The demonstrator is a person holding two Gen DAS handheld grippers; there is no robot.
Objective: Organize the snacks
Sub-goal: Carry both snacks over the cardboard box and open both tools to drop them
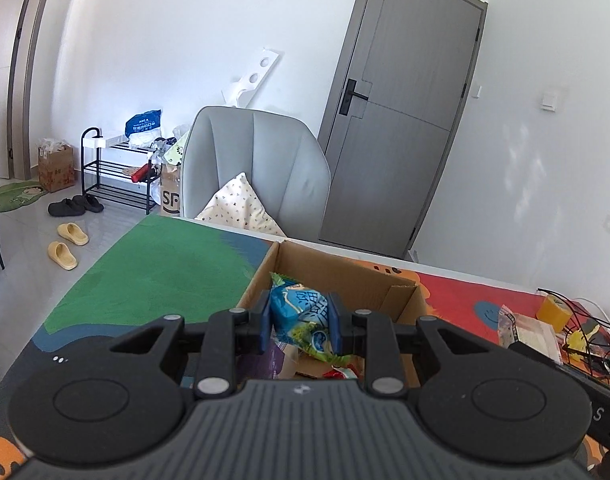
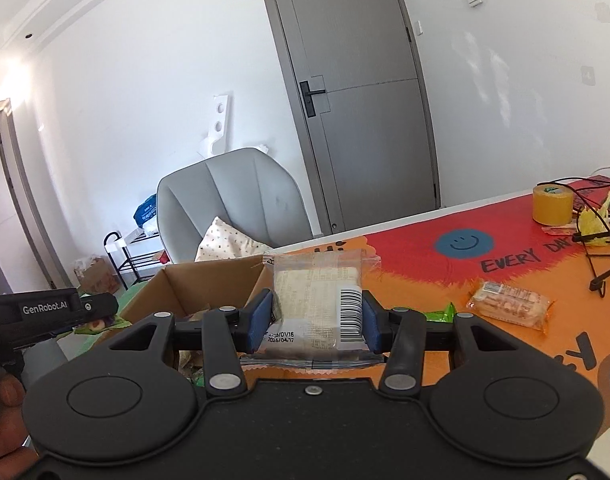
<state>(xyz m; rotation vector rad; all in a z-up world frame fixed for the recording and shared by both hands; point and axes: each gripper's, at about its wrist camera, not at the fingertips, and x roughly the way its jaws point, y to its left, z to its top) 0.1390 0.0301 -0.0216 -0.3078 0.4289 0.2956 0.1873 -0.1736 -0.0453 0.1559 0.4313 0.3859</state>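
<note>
My left gripper (image 1: 299,322) is shut on a blue and green snack bag (image 1: 303,312) and holds it over the open cardboard box (image 1: 345,276), which holds several other wrappers. My right gripper (image 2: 315,320) is shut on a clear snack packet with a barcode (image 2: 319,296), held above the table just right of the box (image 2: 173,288). A wrapped cracker snack (image 2: 509,304) lies on the orange mat to the right. A green wrapper (image 2: 441,314) peeks out behind the right finger. The left gripper's body (image 2: 45,312) shows at the left edge of the right wrist view.
A roll of yellow tape (image 2: 553,204), black cables (image 2: 601,240) and yellow scraps sit at the table's far right. A grey chair (image 1: 257,168) with a cushion stands behind the table, before a grey door (image 1: 401,120). A shoe rack (image 1: 117,172) and slippers are on the floor at left.
</note>
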